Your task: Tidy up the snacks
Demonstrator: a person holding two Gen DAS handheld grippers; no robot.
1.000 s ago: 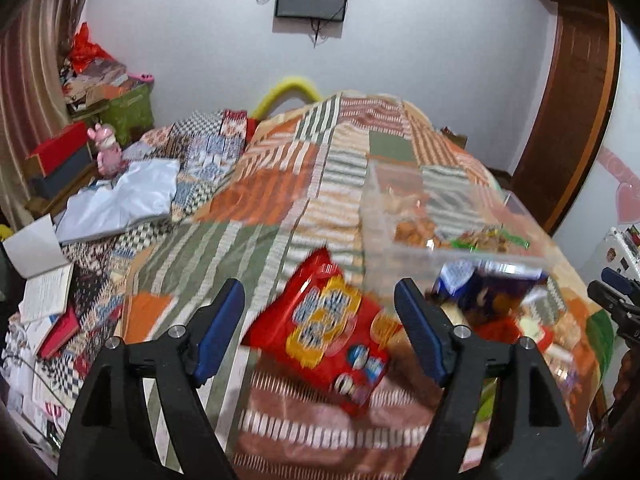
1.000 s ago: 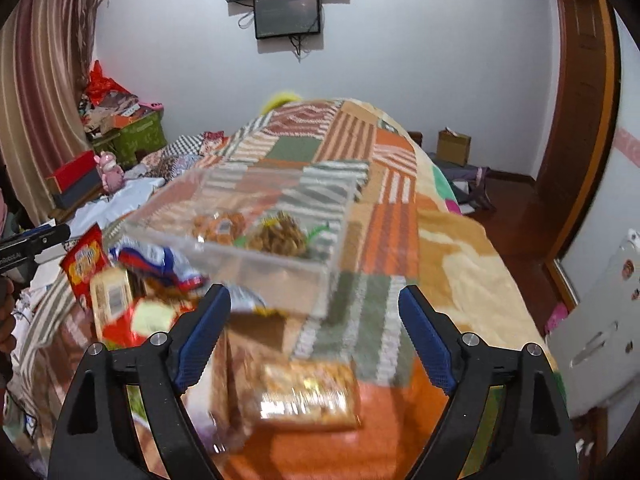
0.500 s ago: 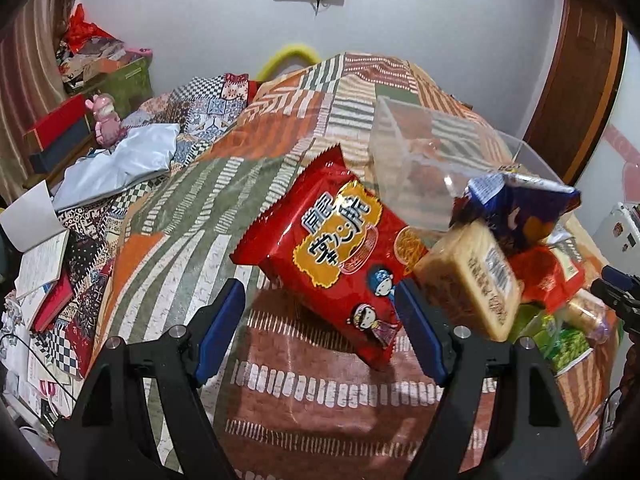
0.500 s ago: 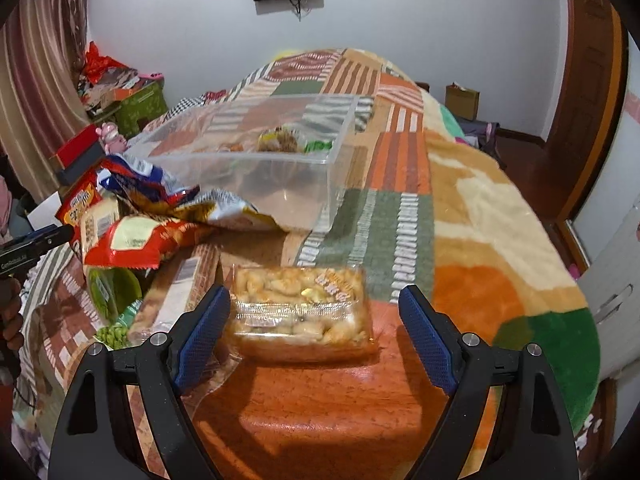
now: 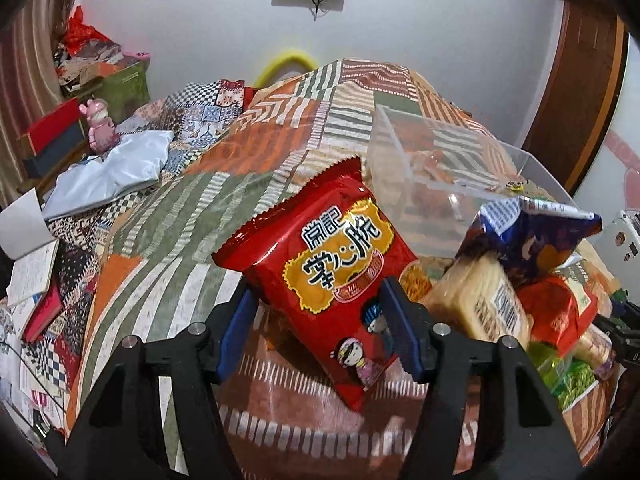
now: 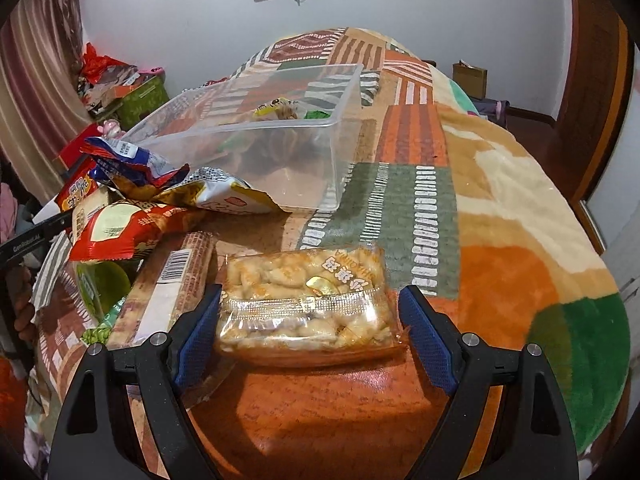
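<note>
A clear plastic bin [image 6: 336, 92] with a few snacks in it stands on the patchwork bed; it also shows in the left wrist view [image 5: 400, 136]. My left gripper [image 5: 320, 320] has its blue pads around the lower part of a red snack bag [image 5: 320, 252] and looks shut on it. My right gripper [image 6: 312, 332] is open, its pads on either side of a clear pack of pale biscuits [image 6: 304, 304] lying on the bed, with gaps at both sides.
A pile of snacks lies left of the biscuit pack: a wafer pack [image 6: 168, 284], a red bag [image 6: 120, 228], a blue bag [image 6: 128, 160], a green pea pack [image 6: 96, 332]. Books and clutter [image 5: 32, 272] lie left of the bed.
Both grippers have come down and forward. The left jaws have narrowed onto the red bag. The right jaws now straddle the biscuit pack.
</note>
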